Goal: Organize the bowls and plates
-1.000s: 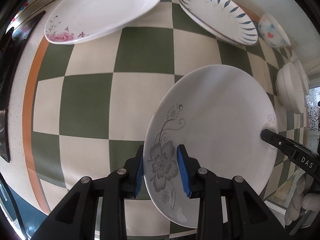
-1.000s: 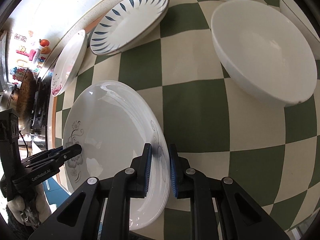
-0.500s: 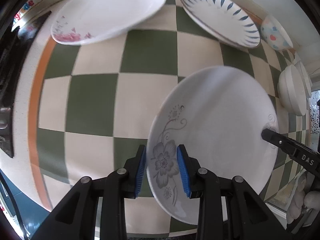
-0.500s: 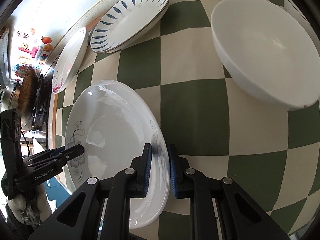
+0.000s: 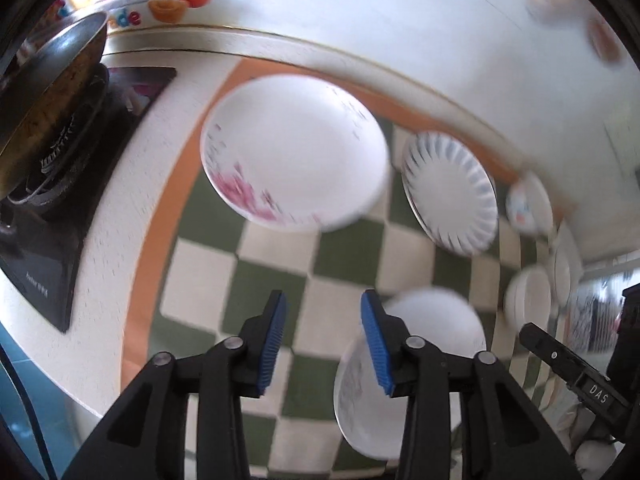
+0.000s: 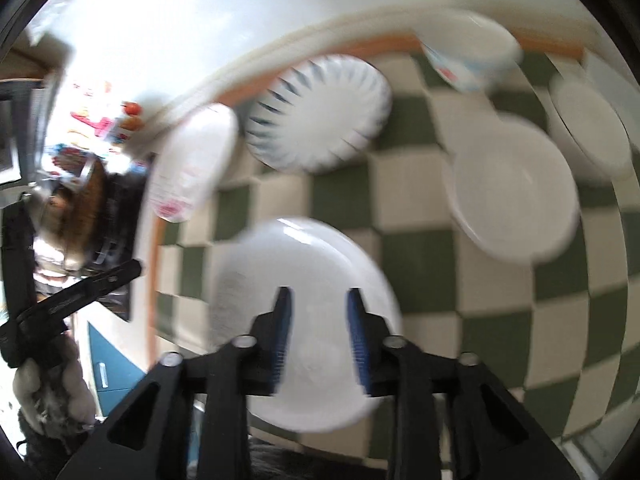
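A white plate with a grey flower (image 5: 424, 344) (image 6: 304, 304) lies on the checked cloth near its front edge. My left gripper (image 5: 322, 340) is open and empty, raised to the left of that plate. My right gripper (image 6: 318, 338) is open and empty, raised over it. A pink-flower plate (image 5: 294, 150) (image 6: 192, 164) and a blue-petal plate (image 5: 448, 188) (image 6: 320, 112) lie at the back. A dotted bowl (image 5: 528, 204) (image 6: 468, 52) and white bowls (image 6: 512, 192) (image 5: 528, 304) stand to the right. Both views are blurred.
A stove with a dark wok (image 5: 44, 92) stands at the left beyond the cloth's orange border. A white wall with stickers runs along the back. The counter's front edge (image 5: 100, 404) lies below the grippers.
Both grippers have let go of the grey-flower plate, opened, and pulled up and back. The plate now lies flat on the cloth.
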Available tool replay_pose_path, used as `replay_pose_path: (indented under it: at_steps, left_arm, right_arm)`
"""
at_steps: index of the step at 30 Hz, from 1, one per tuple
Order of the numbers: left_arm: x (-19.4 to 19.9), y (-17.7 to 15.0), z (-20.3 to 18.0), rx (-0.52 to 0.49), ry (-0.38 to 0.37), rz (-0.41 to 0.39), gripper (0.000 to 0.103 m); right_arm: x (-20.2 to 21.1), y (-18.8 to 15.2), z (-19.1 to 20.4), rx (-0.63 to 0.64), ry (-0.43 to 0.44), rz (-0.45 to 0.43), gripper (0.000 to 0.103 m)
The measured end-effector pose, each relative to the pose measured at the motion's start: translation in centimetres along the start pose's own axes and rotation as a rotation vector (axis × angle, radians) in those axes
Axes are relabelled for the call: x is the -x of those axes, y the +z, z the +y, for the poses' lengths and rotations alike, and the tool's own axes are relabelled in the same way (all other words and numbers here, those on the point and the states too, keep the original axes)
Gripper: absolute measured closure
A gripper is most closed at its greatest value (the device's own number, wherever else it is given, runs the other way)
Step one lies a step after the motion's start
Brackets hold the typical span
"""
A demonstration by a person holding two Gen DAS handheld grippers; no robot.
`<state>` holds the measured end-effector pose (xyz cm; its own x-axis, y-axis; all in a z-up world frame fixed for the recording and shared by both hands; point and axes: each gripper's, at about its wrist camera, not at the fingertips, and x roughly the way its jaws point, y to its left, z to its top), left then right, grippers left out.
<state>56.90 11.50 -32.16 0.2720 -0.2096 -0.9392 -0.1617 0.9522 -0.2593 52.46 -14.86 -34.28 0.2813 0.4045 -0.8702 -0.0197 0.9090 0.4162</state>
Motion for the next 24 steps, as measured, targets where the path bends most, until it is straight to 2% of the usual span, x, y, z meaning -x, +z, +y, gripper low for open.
replay_pose_path:
  at_steps: [4,8,11,17,19,24]
  left_arm:
    - [-2.5,3.6,5.1,0.109,0.006,0.026,0.062]
    - [-5.8,6.9,9.8,0.21,-0.001,0.059,0.062]
    - [-7.6,8.7,11.4,0.231,-0.004,0.076,0.062]
    - [-11.1,11.4,13.0,0.247,-0.025,0.129,0.062]
    - [-12.0,11.8,13.1,0.246,-0.041,0.133,0.062]
    - [-13.2,12.6,13.1,0.206,-0.026,0.138,0.065]
  right_arm:
    - [-4.3,5.9,4.1,0.001,0.059,0.022,0.059]
    - [-9.9,11.3,7.7,0.038,0.051,0.05,0.059]
    - [-13.8,15.2,9.8,0.081,0.008,0.073,0.059]
    - [-20.1,20.9,12.0,0.139,-0.054,0.136,0.059]
    - [-22.1,22.0,11.8,0.136,-0.057,0.168,0.059]
    - [-25.4,23.0,11.5,0.12,-0.049,0.233,0.06]
